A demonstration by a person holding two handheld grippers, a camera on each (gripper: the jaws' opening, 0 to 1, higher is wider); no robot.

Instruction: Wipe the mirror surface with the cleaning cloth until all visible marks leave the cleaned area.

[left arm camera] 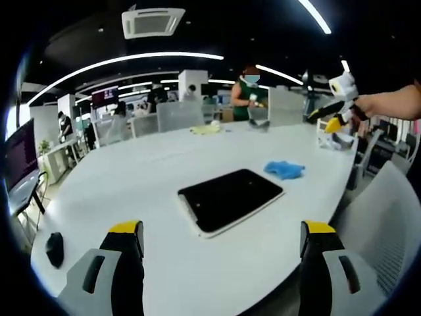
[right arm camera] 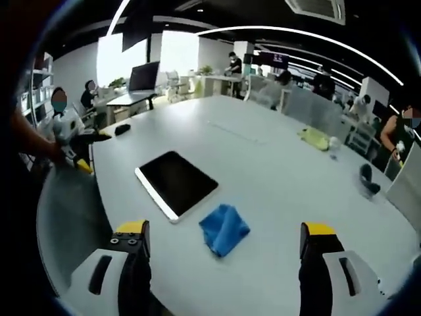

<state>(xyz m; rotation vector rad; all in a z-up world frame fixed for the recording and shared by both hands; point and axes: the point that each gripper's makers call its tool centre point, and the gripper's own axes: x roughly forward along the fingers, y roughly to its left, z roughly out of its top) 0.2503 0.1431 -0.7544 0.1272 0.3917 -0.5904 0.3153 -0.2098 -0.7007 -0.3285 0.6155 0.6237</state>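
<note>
Lying beside mirror (right arm camera: 175, 184): blue cloth (right arm camera: 223, 228), table (right arm camera: 276, 164).

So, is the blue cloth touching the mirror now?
Apart. In the right gripper view, a strip of bare white table separates the blue cloth from the mirror; the left gripper view shows the same gap.

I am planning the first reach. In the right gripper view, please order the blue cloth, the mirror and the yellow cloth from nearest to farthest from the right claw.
1. Blue cloth: nearest, on the table just ahead of the right claw.
2. Mirror: next, flat, ahead and left.
3. Yellow cloth: farthest, across the table on the right.
</note>
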